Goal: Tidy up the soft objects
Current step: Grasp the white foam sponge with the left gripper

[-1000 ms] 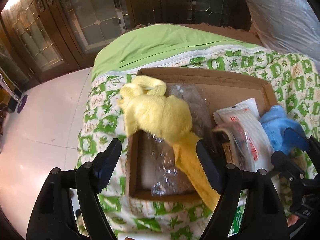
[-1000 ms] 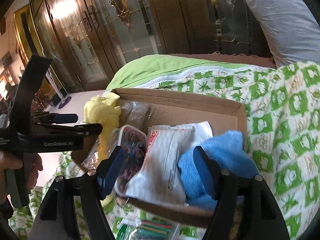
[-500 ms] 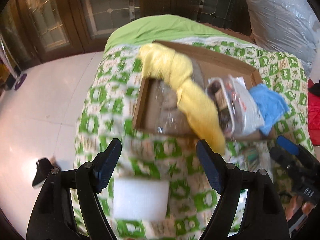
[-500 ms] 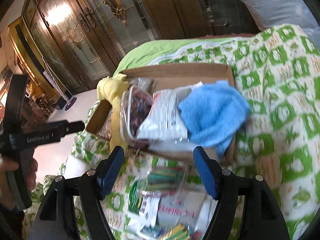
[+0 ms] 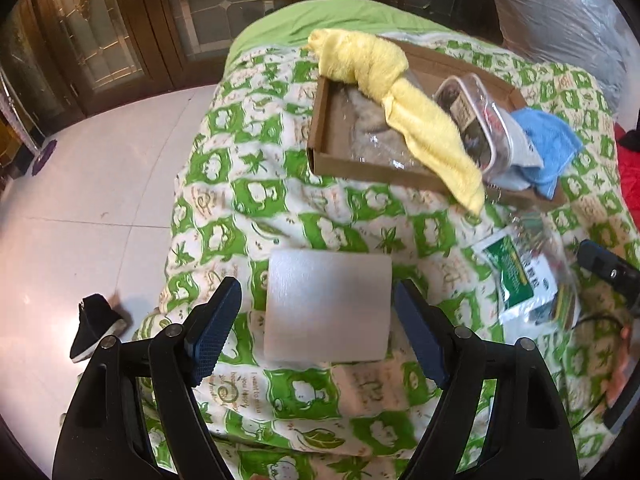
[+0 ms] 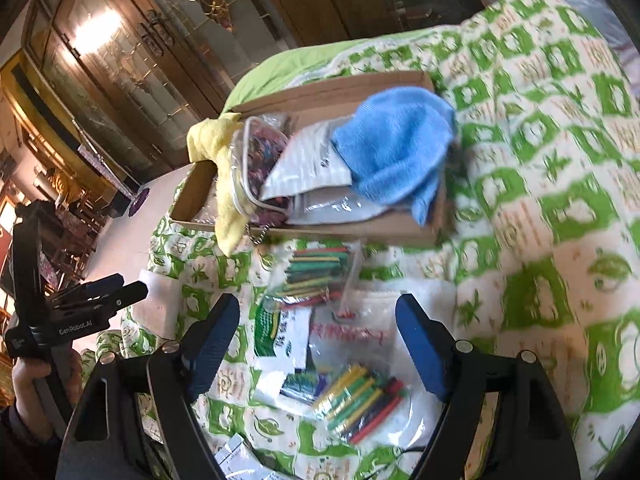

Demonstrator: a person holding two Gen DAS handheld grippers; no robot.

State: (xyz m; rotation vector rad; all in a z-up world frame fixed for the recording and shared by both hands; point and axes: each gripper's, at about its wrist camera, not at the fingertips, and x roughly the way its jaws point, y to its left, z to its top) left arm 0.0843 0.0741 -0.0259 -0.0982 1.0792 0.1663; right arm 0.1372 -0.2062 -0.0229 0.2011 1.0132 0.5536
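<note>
1. We see the left hand-held gripper (image 5: 318, 330) with jaws wide and nothing gripped; the white foam block (image 5: 328, 306) lies between its fingers on the bed quilt (image 5: 240, 208).
2. The right hand-held gripper (image 6: 318, 344) has just been opening its jaws, now wide and empty, above bags of coloured sticks (image 6: 360, 402).
3. Ahead of both, the cardboard tray (image 5: 320, 136) holds the yellow cloth (image 5: 400, 96), a clear pouch (image 5: 476, 120) and the blue cloth (image 6: 392, 152).

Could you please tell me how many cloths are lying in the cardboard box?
2: a yellow cloth draped over the box's left part, and a blue cloth at its right end. Others may lie hidden underneath.
</note>
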